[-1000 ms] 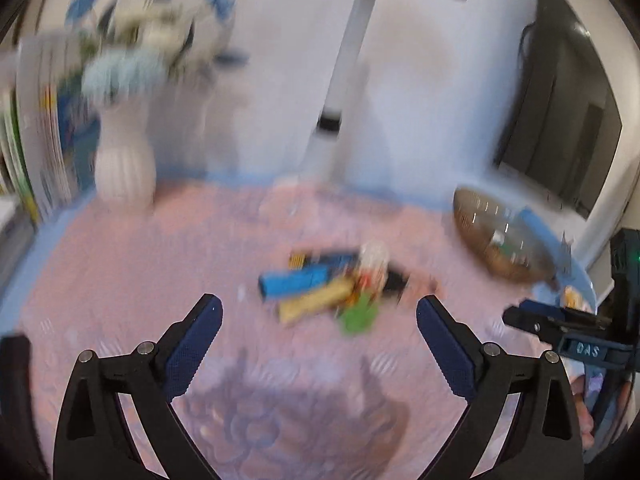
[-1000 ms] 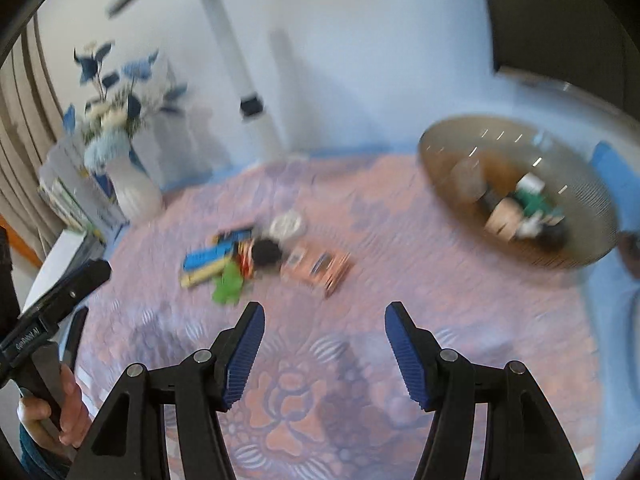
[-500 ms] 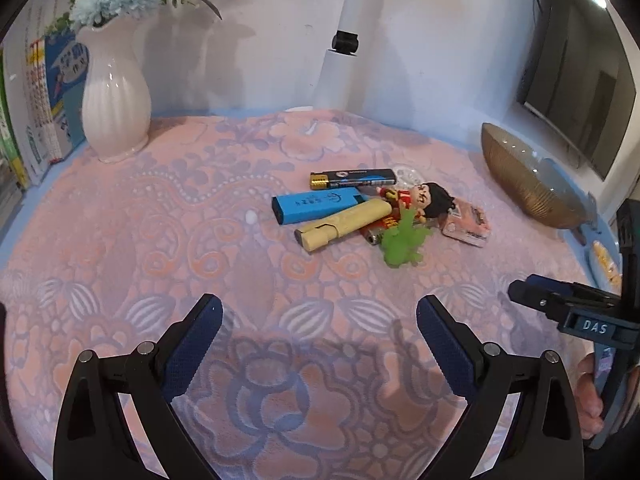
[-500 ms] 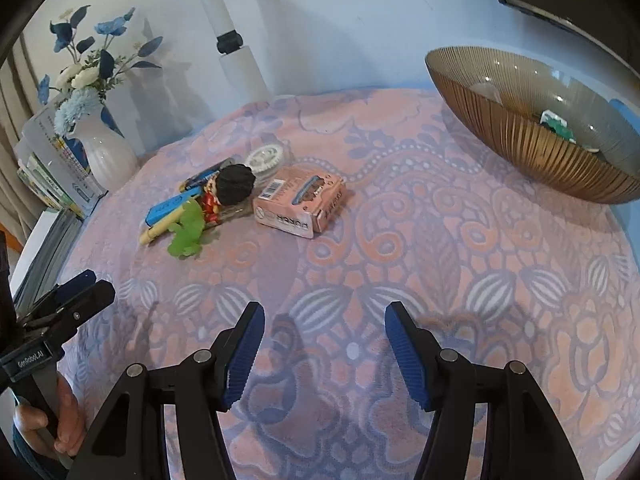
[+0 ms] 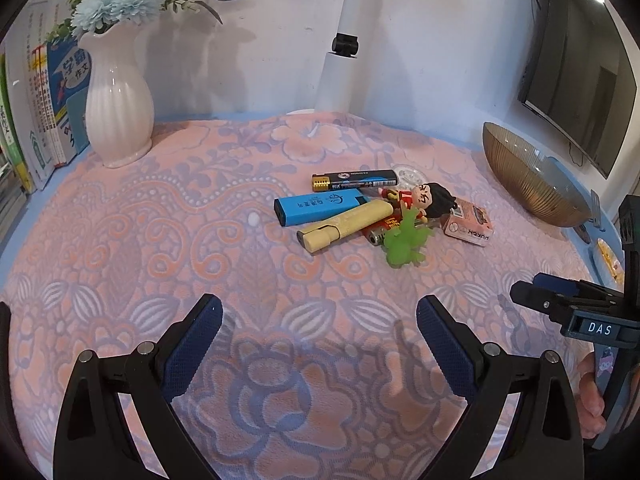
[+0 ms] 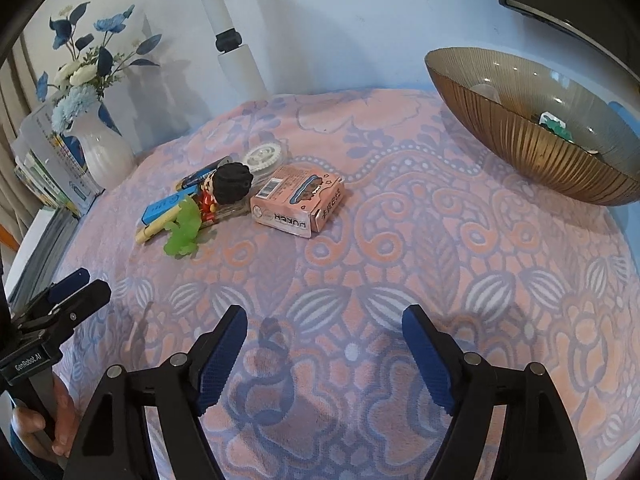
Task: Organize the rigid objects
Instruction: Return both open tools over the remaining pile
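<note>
Two grippers hover over the patterned cloth. We hold the left gripper open and empty. We have just widened the right gripper; nothing sits between its jaws. Beyond them stands the ribbed bowl, well apart from the pink box, blue lighter, doll and green toy, clustered mid-cloth.

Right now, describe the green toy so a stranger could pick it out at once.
On the pink floral tablecloth, find the small pile of objects in the middle. The green toy lies at its near edge, beside the yellow highlighter. It is the only bright green, spiky, soft-looking piece there.
</note>
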A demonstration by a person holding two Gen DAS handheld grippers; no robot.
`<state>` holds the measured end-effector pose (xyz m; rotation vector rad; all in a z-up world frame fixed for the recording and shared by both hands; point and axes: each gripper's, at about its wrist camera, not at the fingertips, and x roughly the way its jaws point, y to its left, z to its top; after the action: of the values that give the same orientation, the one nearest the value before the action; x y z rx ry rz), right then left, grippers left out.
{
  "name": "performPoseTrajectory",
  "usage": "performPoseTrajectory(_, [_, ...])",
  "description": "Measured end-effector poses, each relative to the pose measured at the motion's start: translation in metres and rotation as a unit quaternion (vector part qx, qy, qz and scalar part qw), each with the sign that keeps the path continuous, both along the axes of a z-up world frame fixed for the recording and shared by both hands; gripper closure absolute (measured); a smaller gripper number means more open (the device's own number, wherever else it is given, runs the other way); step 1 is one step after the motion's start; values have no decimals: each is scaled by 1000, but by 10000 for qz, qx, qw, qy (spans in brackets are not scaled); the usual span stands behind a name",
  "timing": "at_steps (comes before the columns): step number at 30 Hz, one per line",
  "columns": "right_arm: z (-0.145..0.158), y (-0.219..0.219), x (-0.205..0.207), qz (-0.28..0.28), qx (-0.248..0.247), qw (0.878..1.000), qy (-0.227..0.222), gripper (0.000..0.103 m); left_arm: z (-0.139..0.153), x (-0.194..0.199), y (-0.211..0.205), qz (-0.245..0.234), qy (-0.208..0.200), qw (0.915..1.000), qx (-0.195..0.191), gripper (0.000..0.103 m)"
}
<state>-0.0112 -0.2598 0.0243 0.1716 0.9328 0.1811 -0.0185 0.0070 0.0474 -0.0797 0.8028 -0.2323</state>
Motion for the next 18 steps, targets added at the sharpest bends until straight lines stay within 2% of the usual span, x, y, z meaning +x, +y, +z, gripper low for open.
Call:
performPoseTrajectory(5, [0,0,-1,16,-12,10000,20,24,1,-1,0,-31,21,10000,18,6])
performPoseTrajectory(6, [0,-1,0,59,47,9999,134,24,2,0,0,-73,73,9999,24,6])
performPoseTrajectory(8, [2,-8,0,167,461,9976,480,25,6,5,1,-286,320,9990,79,6])
performPoseTrajectory(10, [11,-10,-2,397,507,9962,594,25,14,10,3,-464,396,9979,215,6])
performPoseTrajectory(13, [36,-3,4,568,-172,9978,298,25,28,25,7,-721,298,9964,321,6])
performPoseTrajectory(15, [42,7,15,714,-577,9957,111,25,29,37,5,-843,295,9952,387,6])
performPoseTrajectory(17, [36,17,31,955,-805,9921,142,25,22,52,3,-965,449,9938,311,14])
performPoseTrajectory(18, [30,23,40,1030,-988,9896,155,25,16,62,2,-1031,592,9926,230,24])
